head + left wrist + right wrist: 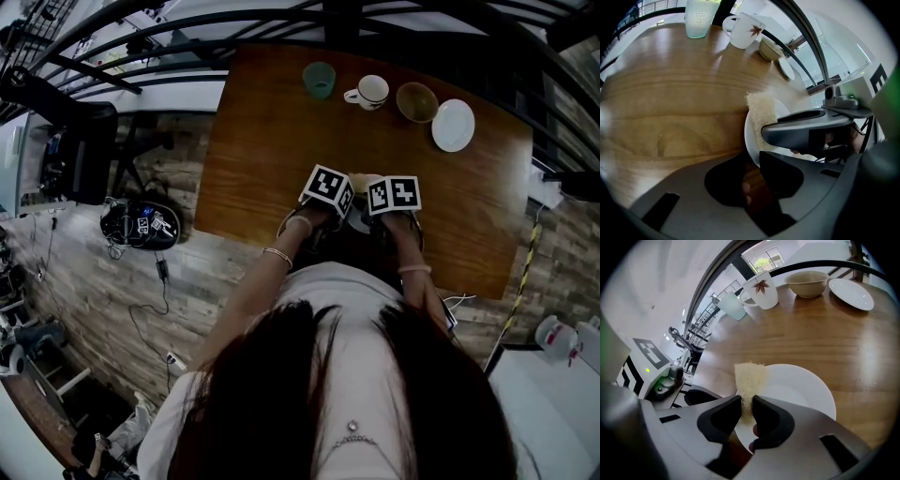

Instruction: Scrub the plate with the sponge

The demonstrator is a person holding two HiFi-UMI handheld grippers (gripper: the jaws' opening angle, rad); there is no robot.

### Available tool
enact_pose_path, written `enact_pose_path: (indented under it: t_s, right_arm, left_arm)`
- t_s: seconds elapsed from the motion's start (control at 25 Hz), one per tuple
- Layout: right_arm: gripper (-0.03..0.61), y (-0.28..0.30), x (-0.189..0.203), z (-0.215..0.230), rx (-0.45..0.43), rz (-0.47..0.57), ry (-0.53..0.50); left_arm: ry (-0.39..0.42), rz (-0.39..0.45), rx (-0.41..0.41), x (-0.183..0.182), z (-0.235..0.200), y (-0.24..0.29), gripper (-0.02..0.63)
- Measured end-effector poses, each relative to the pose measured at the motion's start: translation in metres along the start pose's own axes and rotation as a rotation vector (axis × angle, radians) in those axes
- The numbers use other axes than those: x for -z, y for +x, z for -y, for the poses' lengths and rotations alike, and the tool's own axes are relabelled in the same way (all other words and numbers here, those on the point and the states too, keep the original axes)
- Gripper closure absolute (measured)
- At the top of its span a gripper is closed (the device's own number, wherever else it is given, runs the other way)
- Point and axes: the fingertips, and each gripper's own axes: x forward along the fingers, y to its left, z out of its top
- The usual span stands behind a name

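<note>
A white plate (797,390) lies on the wooden table (825,338) close to its near edge. My right gripper (746,408) is shut on a pale yellow sponge (750,378), which stands up from the jaws and rests on the plate's left part. In the left gripper view the same sponge (761,112) and plate (752,136) show. My left gripper (752,168) has its jaws closed over the plate's rim. From the head view both grippers sit side by side, left (328,192) and right (394,197), and they hide most of the plate.
Along the table's far side stand a green tumbler (319,80), a white mug (370,91), a tan bowl (416,101) and a small white plate (453,125). A bag with cables (141,225) lies on the floor at the left.
</note>
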Motion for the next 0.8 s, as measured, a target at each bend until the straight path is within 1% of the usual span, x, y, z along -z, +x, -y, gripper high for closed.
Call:
enact_pose_path:
  t_s: [0.2,0.4,0.8]
  right_arm:
    - [0.486,-0.003,0.003,0.005,0.003,0.006,0.020]
    - [0.486,-0.008,0.007,0.016,0.027,0.029,0.047]
    - [0.486,-0.030,0.015,0.049,0.082,0.096,0.165]
  left_arm:
    - [0.002,0.002,-0.005,0.001,0.000,-0.001,0.511]
    - [-0.001,0.006,-0.008,0.001,0.000,0.000,0.511]
    - [0.000,0.002,-0.012,0.000,-0.003,0.000,0.511]
